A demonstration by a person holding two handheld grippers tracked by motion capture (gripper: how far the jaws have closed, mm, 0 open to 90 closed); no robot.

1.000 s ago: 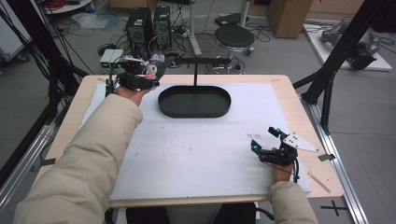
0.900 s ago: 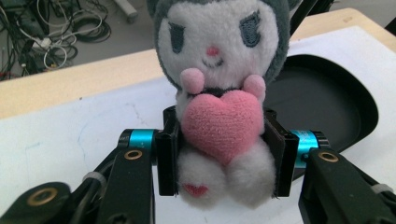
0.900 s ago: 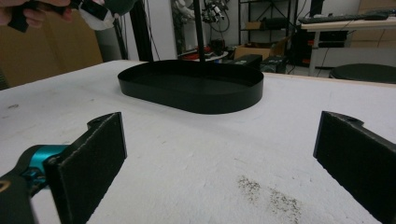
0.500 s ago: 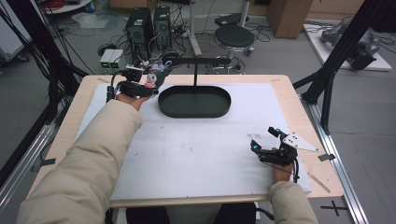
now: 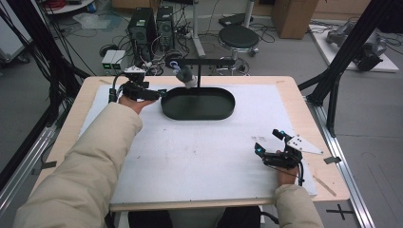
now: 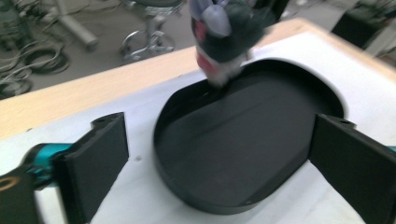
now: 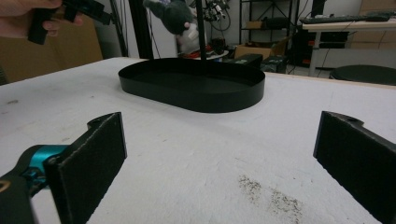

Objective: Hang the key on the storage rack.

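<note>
A black oval tray [image 5: 198, 113] sits on the white mat at the back middle of the table. A grey plush toy [image 5: 186, 76] hangs from a black stand [image 5: 199, 61] above the tray's far rim. In the left gripper view the toy [image 6: 223, 32] dangles over the tray [image 6: 224, 158]. My left gripper [image 5: 157, 93] is open, just left of the tray, pointing at it. My right gripper [image 5: 270, 142] rests open on the mat at the front right, nothing between its jaws. The right gripper view shows the tray [image 7: 191, 88] and toy [image 7: 175, 16] farther off.
The white mat [image 5: 190, 156] covers most of the wooden table [image 5: 304, 102]. Black frame struts [image 5: 344, 57] rise at the right and left edges. Beyond the table are computer towers [image 5: 152, 26], a stool [image 5: 240, 35] and cables on the floor.
My left gripper has moved right and toward the tray's left rim, away from the toy. The right gripper has stayed put.
</note>
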